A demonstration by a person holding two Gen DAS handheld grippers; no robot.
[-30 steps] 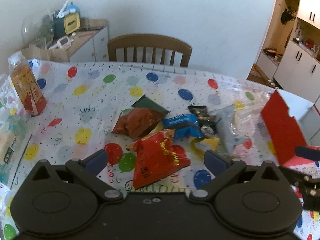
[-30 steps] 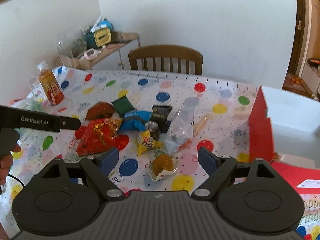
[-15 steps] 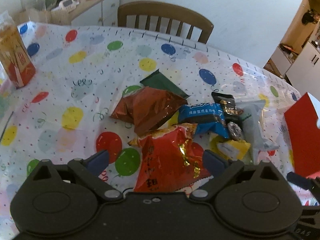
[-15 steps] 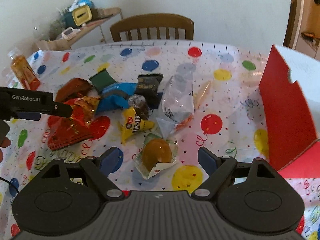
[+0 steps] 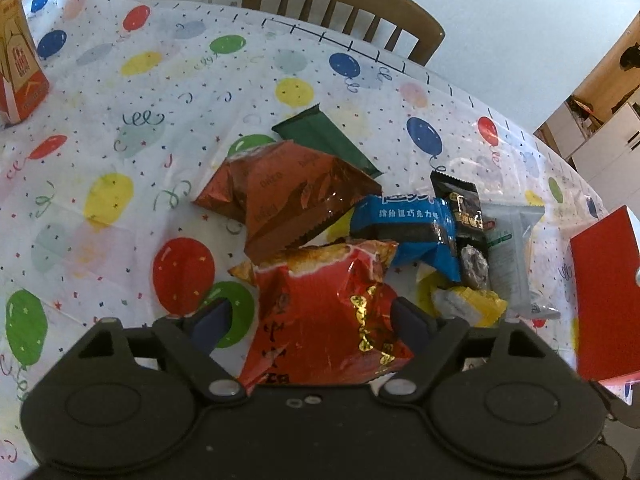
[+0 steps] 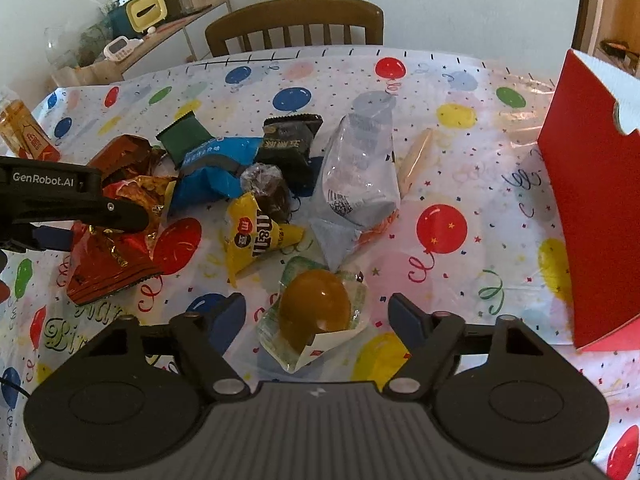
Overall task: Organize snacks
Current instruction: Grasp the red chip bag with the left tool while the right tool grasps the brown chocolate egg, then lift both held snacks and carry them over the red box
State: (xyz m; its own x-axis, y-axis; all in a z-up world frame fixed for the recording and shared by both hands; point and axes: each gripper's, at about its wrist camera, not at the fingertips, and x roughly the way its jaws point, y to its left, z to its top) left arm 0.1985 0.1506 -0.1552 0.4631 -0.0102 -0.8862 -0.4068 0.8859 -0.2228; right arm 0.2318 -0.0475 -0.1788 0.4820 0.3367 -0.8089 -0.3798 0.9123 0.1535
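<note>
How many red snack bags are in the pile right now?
1. The red snack bag lies at the pile's left end, between the open left tongs, overlapped by the brown bag. Others may be hidden underneath.

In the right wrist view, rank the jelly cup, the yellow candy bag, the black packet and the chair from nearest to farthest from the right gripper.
1. jelly cup, between the open fingers of the right gripper.
2. yellow candy bag, ahead, slightly left.
3. black packet, mid-table.
4. chair, behind the table.
</note>
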